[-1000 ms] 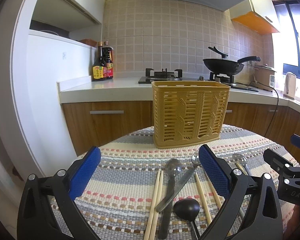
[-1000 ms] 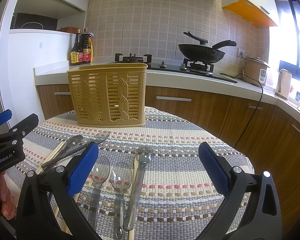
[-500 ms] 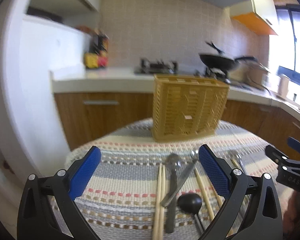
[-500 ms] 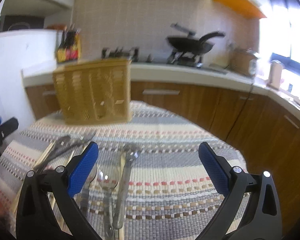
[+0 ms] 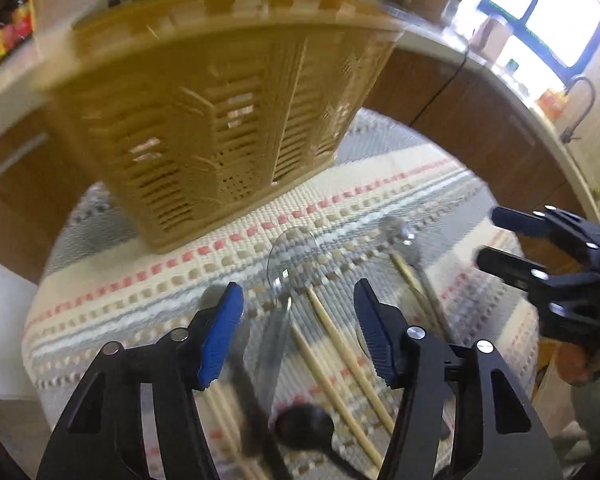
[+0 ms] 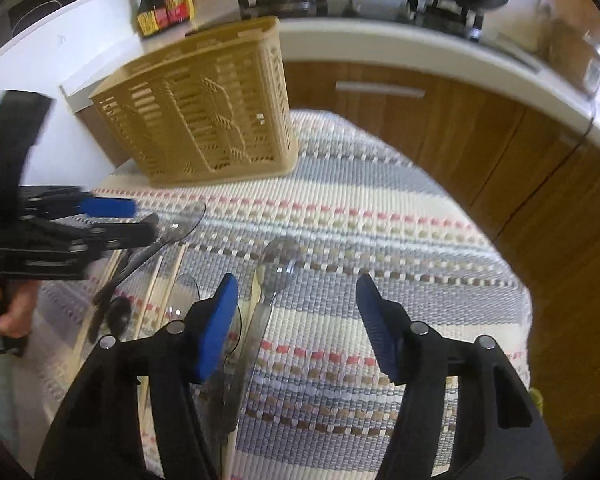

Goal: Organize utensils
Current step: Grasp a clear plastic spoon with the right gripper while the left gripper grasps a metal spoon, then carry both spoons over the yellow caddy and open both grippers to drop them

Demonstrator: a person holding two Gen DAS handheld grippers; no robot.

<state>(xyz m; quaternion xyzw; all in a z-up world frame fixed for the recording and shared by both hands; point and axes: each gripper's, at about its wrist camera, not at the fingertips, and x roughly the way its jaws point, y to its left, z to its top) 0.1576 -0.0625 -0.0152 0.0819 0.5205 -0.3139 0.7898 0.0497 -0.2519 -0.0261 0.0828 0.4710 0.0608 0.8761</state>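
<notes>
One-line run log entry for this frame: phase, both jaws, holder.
phase: approach | left gripper: jaws closing over clear spoon, nothing gripped | right gripper: jaws closing, empty | basket: upright on mat

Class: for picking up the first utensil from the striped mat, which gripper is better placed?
Left, probably. The left gripper, jaws closing, straddles a clear spoon and chopsticks. The right gripper has mostly bare mat between its jaws.

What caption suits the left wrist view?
Left gripper closing above spoons and chopsticks, before the basket.
</notes>
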